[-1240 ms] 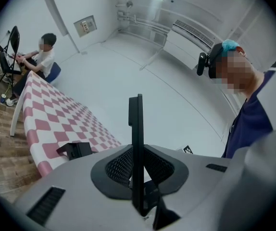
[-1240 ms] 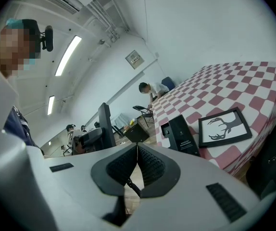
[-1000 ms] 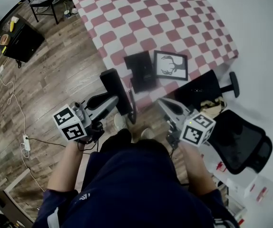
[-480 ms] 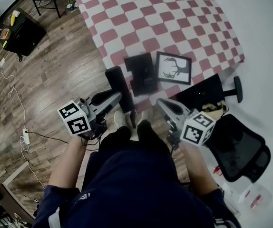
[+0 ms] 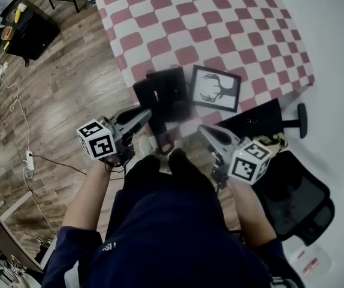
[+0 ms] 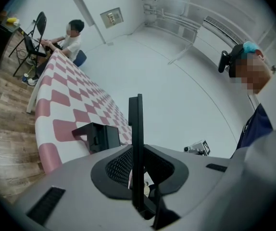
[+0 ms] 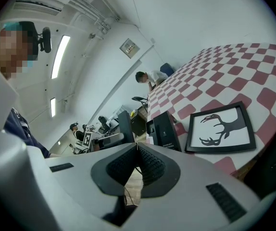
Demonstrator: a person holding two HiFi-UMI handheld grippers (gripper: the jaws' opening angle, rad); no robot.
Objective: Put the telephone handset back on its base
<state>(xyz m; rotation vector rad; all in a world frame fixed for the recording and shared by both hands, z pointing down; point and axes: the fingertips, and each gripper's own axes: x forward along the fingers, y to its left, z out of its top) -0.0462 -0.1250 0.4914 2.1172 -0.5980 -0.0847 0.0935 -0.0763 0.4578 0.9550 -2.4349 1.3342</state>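
The black handset (image 5: 153, 110) stands upright and edge-on in my left gripper (image 5: 144, 115), which is shut on its lower part. In the left gripper view the handset (image 6: 136, 143) is a thin dark slab pinched between the pads. The black base (image 5: 175, 93) sits at the near edge of the red-and-white checked table (image 5: 220, 17), just right of the handset; it also shows in the left gripper view (image 6: 98, 136) and the right gripper view (image 7: 165, 129). My right gripper (image 5: 205, 132) hangs in front of the table edge, shut on nothing, its pads (image 7: 145, 165) together.
A framed antler picture (image 5: 215, 89) lies right of the base. A black office chair (image 5: 298, 200) stands at the right, by a dark box (image 5: 253, 120) under the table. A power strip and cable (image 5: 29, 159) lie on the wooden floor. A person (image 6: 69, 38) sits at the table's far end.
My left gripper has carried the handset forward and up towards the table edge, so it now stands right beside the base. The right gripper has barely moved.
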